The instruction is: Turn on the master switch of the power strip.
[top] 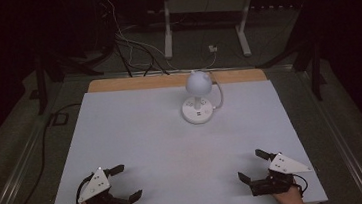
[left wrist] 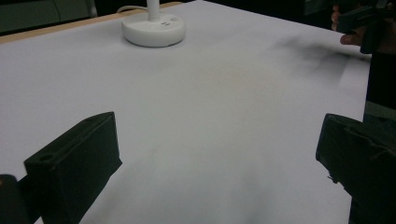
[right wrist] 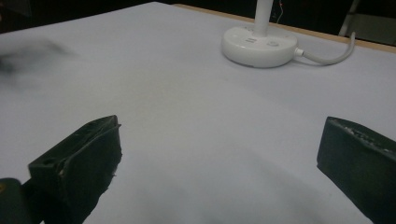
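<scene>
Figure: opening stance, with the lamp [top: 198, 98] as landmark. The lamp stood on the far middle of the white tabletop [top: 137, 136], upright, its round base [top: 198, 111] flat on the surface and its domed shade [top: 198, 82] above it. Your left hand-held gripper [top: 121, 183] rested near the front edge, well to the lamp's near left, jaws spread wide with nothing between them. Your right hand-held gripper [top: 255, 165] lay well to the lamp's near right, jaws likewise spread and empty. Both pointed inward, toward the lamp.

The step in hand appeared to be the approach: neither hand-held gripper touched the lamp, and a broad stretch of bare tabletop lay between. The next move would likely call for you to carry one hand-held gripper forward to the base, where buttons and sockets showed in the right gripper view [right wrist: 259, 45], coming in level so as not to tip the thin stem [right wrist: 262, 16].

The lamp's white cord [top: 218, 91] left the base on its right and looped behind it, toward the tabletop's far edge. Beyond the lamp, a wooden strip [top: 132, 82] bordered the tabletop; past it, cables and a white frame [top: 205, 9] stood on the dark floor. Nothing blocked the path except that cord on the right side.
</scene>
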The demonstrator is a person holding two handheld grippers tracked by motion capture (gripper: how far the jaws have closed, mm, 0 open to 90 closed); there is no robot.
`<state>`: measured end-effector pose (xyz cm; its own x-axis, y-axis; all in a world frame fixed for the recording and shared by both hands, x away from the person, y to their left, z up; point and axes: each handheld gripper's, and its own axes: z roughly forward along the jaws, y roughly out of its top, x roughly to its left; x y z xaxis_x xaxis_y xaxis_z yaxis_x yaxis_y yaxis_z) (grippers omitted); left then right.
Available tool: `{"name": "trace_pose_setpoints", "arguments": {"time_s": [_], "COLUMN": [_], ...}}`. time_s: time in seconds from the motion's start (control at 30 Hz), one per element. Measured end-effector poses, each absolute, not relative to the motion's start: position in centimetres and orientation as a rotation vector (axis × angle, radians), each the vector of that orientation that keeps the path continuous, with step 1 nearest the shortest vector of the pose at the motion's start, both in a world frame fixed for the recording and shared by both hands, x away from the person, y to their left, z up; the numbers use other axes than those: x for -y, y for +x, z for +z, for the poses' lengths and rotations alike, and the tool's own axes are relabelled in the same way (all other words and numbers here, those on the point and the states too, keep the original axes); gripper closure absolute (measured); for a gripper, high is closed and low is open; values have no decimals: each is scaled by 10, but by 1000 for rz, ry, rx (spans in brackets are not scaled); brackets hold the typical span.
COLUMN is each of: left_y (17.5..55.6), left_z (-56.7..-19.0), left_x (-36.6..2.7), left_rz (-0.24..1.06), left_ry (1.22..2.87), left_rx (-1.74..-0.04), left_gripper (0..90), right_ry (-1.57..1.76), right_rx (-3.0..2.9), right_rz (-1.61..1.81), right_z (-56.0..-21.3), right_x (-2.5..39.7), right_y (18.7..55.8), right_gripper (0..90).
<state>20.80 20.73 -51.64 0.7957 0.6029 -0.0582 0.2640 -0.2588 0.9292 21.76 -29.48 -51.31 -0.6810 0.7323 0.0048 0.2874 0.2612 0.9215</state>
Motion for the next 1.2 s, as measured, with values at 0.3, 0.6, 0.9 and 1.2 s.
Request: {"name": "trace_pose_setpoints", "arguments": {"time_s": [0.3, 0.6, 0.9, 1.2], "left_y": [208, 209, 209, 208], "left_z": [-516, -517, -516, -516], "left_x": [-208, -207, -208, -207], "left_rz": [369, 361, 367, 364], "left_ry": [1841, 1845, 1831, 1826], "left_rx": [-660, -658, -668, -662], "left_gripper": [2, 2, 1, 2], "right_ry": [905, 876, 874, 864], "right_rx": [-2164, -2216, -2262, -2248], "right_rz": [1374, 1355, 1338, 1393], "right_z": [-513, -509, -503, -492], "right_x": [289, 283, 278, 268], "right_y": [216, 215, 213, 213], "right_gripper": [0, 0, 0, 0]}}
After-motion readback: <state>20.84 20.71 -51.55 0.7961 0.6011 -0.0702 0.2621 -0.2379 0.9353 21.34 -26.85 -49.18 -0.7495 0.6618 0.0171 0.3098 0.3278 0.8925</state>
